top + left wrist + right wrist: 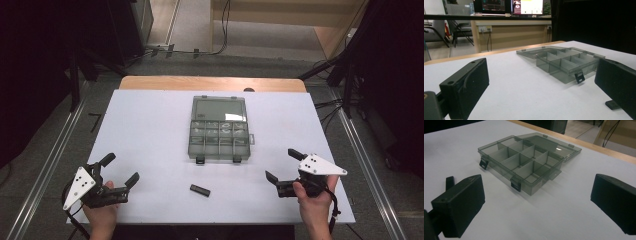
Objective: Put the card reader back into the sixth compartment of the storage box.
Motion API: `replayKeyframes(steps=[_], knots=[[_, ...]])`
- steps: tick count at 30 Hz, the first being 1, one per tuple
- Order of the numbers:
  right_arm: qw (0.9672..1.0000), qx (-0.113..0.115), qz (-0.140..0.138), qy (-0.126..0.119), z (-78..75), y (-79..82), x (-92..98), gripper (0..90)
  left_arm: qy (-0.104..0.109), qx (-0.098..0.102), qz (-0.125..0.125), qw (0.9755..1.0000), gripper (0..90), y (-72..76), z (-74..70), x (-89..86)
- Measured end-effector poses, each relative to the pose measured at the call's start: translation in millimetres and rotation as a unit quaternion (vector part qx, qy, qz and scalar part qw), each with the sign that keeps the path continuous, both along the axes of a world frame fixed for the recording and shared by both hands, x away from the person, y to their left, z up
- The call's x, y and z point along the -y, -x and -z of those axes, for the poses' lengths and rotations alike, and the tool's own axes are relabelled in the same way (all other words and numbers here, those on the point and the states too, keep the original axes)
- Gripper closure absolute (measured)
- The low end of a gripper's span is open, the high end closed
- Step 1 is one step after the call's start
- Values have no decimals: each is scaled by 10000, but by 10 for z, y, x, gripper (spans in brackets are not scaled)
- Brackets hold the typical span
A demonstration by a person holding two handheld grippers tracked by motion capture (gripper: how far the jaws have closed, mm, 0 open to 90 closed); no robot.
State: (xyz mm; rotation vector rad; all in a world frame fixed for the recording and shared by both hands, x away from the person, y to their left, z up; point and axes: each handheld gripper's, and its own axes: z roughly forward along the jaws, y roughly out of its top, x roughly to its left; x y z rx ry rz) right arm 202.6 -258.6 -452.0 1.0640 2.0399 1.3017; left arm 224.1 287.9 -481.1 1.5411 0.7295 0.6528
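both tongs (120,169) (281,165) gaping near table's (150,125) front edge, organizer box (219,130) mid-table

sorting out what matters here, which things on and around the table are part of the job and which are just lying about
Part of the job:
- open compartment box
- small black piece in front of it
- left gripper, jaws apart
- right gripper, jaws apart

Just lying about:
- cables on the floor
- wooden desk behind
- monitors

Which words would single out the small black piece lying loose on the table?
Start at the white table and find the smoky clear plastic compartment box, lid open. Just nearer the person lies a small black oblong block, solid, flat and alone, unlike the box's two black latches.
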Motion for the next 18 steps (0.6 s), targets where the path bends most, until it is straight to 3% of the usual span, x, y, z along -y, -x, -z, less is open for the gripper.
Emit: replayKeyframes(steps=[18], knots=[[9988,-260,-346,214,-55,-97,-314,0,13,15,-4,10000,0,2,0,4]])
